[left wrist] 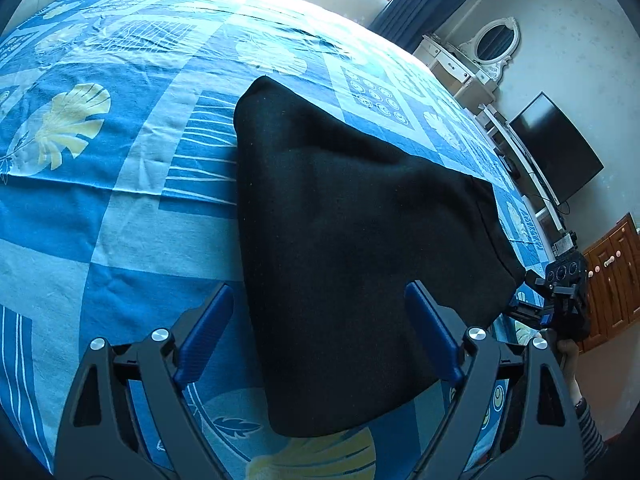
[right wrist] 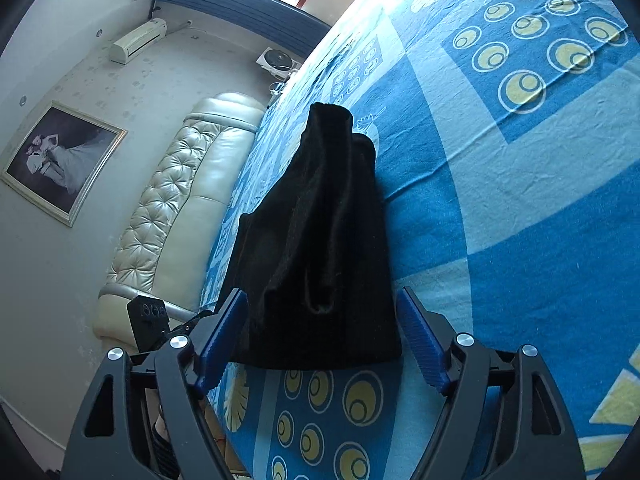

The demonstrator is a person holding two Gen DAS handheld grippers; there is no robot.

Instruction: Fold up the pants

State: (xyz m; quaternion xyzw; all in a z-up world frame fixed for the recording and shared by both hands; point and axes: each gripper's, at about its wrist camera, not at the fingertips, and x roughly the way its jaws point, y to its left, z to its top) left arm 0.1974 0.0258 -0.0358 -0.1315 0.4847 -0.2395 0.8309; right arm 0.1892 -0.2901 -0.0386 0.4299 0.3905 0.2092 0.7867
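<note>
Black pants [left wrist: 352, 248] lie folded into a compact wedge on the blue patterned bedsheet [left wrist: 120, 208]. My left gripper [left wrist: 320, 320] hovers over their near edge with its blue fingers [left wrist: 208, 340] spread wide; the cloth lies flat below and is not pinched. From the right wrist view the same pants [right wrist: 316, 240] stretch away in soft ridges. My right gripper [right wrist: 320, 324] stands open just short of their near hem, with nothing between its pads [right wrist: 420, 340]. The right gripper [left wrist: 532, 300] also shows in the left wrist view at the pants' right corner, held by a hand.
A cream tufted headboard [right wrist: 176, 208] borders the bed on the left of the right wrist view. A dark television [left wrist: 556, 148], white dresser with mirror [left wrist: 480, 56] and wooden cabinet [left wrist: 612, 272] stand beyond the bed's right edge. The sheet spreads wide to the left of the pants.
</note>
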